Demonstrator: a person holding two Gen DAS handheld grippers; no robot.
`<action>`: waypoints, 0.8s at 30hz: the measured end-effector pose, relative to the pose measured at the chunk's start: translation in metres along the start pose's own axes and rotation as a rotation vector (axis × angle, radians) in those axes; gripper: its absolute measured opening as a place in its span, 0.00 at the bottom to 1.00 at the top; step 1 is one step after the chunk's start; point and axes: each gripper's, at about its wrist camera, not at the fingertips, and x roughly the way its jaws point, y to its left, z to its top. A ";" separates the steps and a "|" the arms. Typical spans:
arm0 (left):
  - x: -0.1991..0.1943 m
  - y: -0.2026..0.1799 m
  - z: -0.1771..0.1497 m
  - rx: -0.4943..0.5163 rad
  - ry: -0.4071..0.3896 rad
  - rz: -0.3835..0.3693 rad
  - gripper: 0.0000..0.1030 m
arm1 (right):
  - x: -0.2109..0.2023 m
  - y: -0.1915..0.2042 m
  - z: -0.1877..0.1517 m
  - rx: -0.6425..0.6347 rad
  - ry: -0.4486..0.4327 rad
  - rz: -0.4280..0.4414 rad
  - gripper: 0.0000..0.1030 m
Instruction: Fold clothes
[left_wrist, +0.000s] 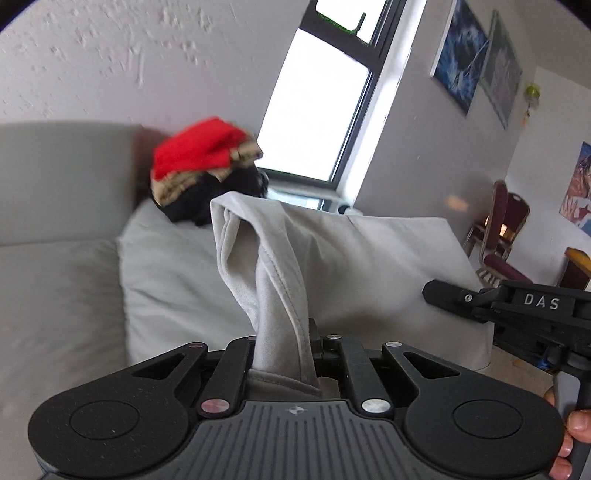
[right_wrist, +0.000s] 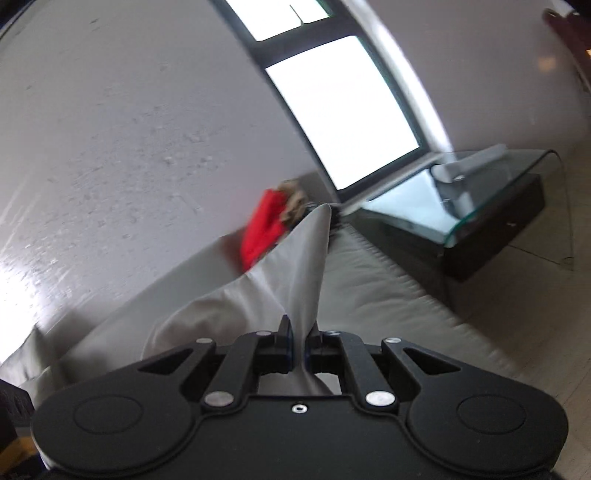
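Left tongs clamped on a bunched edge of the grey garment; right tongs clamped on another edge. Garment hangs stretched between both, lifted above the sofa. Clothes pile behind it.

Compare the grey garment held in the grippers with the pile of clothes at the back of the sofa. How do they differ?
The grey garment is lifted and stretched between the left gripper and the right gripper; the pile of clothes rests on the sofa. The garment is one plain pale piece; the pile mixes red, tan and black pieces. The garment hangs open; the pile is stacked in layers. Both are soft cloth.
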 end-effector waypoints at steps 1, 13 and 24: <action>0.012 0.000 0.004 -0.006 0.007 0.001 0.08 | 0.007 -0.007 0.004 -0.001 -0.004 -0.011 0.05; 0.121 0.020 0.014 -0.006 0.115 0.202 0.26 | 0.139 -0.039 0.008 -0.129 0.075 -0.221 0.28; 0.082 0.043 0.011 0.042 0.151 0.199 0.17 | 0.087 -0.046 0.002 -0.110 0.102 -0.198 0.46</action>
